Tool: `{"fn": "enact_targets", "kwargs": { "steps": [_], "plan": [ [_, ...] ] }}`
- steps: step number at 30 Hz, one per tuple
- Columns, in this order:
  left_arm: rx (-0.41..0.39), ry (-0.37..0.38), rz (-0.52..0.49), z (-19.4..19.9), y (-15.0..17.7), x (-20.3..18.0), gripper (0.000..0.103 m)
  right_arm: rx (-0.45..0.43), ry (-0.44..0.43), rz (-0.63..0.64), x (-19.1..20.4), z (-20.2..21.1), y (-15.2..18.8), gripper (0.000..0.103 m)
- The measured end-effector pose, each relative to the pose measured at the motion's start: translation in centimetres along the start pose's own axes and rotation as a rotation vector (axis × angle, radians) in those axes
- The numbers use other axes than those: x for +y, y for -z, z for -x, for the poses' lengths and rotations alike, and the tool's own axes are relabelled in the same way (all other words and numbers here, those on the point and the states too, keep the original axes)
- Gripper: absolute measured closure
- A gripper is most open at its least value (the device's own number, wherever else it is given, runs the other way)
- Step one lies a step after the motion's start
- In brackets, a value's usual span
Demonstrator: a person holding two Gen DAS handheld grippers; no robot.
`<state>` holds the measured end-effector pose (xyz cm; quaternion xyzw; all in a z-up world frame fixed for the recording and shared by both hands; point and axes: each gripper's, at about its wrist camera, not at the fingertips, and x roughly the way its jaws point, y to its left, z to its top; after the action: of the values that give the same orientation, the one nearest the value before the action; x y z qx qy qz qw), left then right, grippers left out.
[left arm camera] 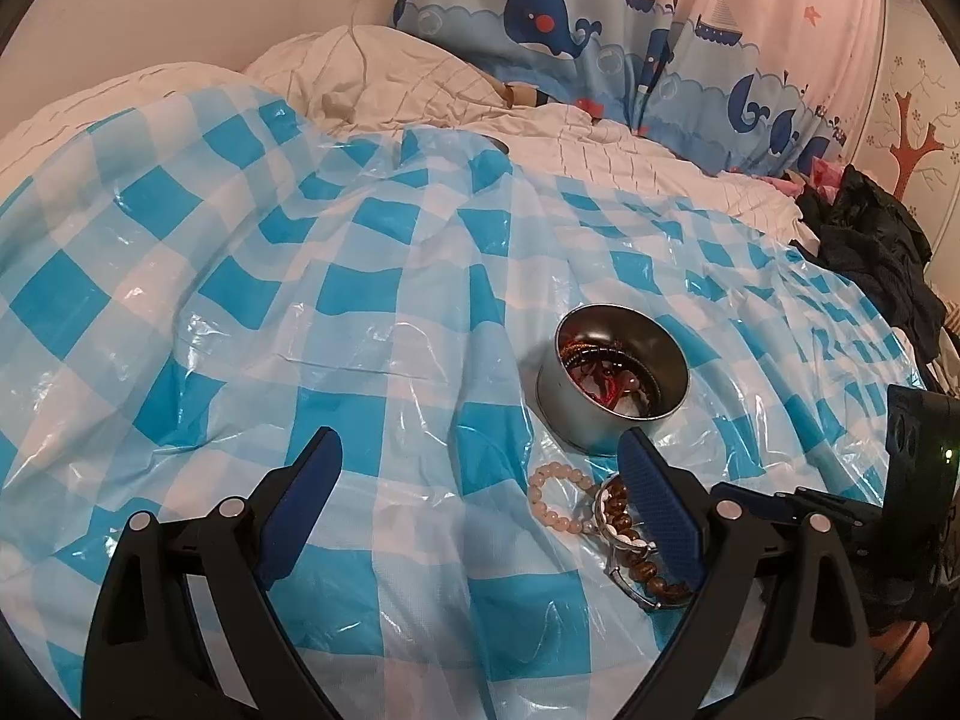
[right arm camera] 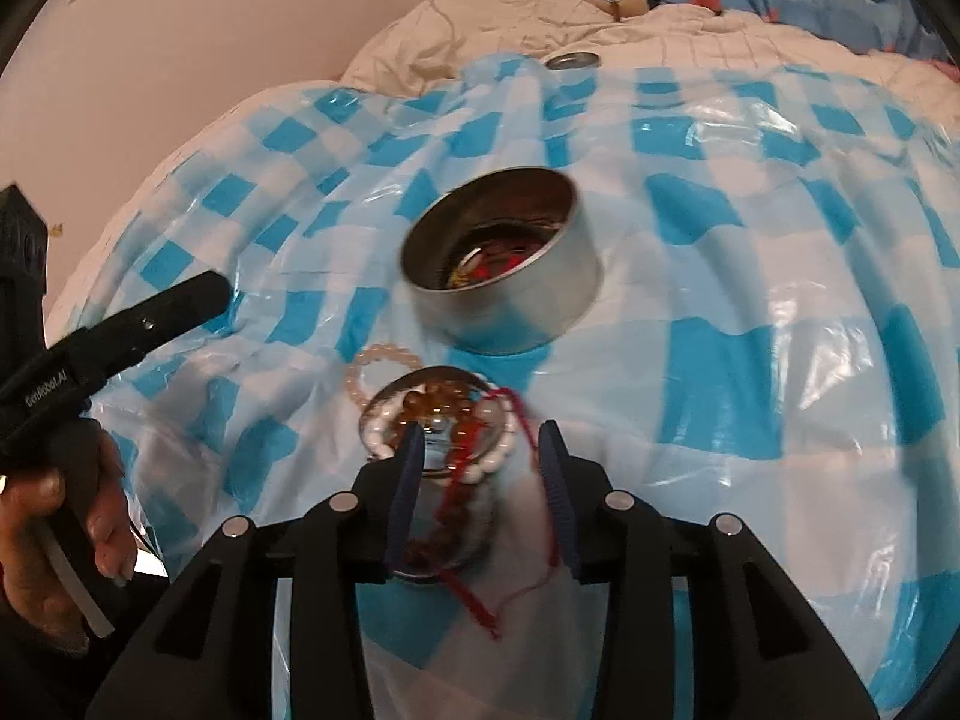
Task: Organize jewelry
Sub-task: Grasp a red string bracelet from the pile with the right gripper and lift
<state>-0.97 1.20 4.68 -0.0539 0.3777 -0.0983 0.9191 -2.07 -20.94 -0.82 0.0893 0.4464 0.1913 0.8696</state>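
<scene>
We have the right gripper low over the jewelry heap at lower centre of its view, jaws apart around a silver bangle tangled with white and amber beads and a red cord — not yet clamped, presumably lining up to lift the cluster. The metal tin, already holding several pieces, sits just beyond on the checked plastic sheet covering the bed, close enough for a short carry. Our left gripper hangs idle with jaws wide apart, the pale pink bead bracelet lying loose between them — likely the next pick.
</scene>
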Motion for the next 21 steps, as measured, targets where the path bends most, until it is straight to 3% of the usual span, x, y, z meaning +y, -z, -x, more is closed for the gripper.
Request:
{"fn": "enact_targets", "kwargs": {
  "steps": [3, 4, 6, 10, 16, 19, 21],
  "plan": [
    [0.004, 0.0, -0.004, -0.1, 0.1, -0.2, 0.014, 0.034, 0.043, 0.08, 1.5, -0.8, 0.5, 0.071],
    [0.005, 0.001, -0.005, -0.2, 0.1, -0.3, 0.014, 0.043, 0.046, 0.098, 1.8, -0.8, 0.5, 0.083],
    [0.006, 0.009, -0.005, -0.3, 0.1, -0.5, 0.014, 0.04, 0.065, 0.117, 2.0, -0.6, 0.7, 0.095],
    [0.018, 0.053, 0.006, -0.7, 0.1, -1.0, 0.014, 0.022, 0.043, 0.09, 1.2, 0.1, 0.8, 0.1],
    [0.048, 0.104, -0.002, -1.7, 0.3, -2.3, 0.014, -0.045, 0.01, 0.013, -0.4, 1.7, 0.2, 0.1],
    [0.06, 0.097, -0.005, -2.3, 0.4, -2.7, 0.014, -0.031, -0.055, -0.026, -1.0, 1.5, 0.0, 0.1],
    [0.064, 0.091, -0.001, -2.6, 0.5, -2.6, 0.014, -0.01, -0.059, -0.028, -0.8, 1.0, 0.0, 0.072]
  ]
}}
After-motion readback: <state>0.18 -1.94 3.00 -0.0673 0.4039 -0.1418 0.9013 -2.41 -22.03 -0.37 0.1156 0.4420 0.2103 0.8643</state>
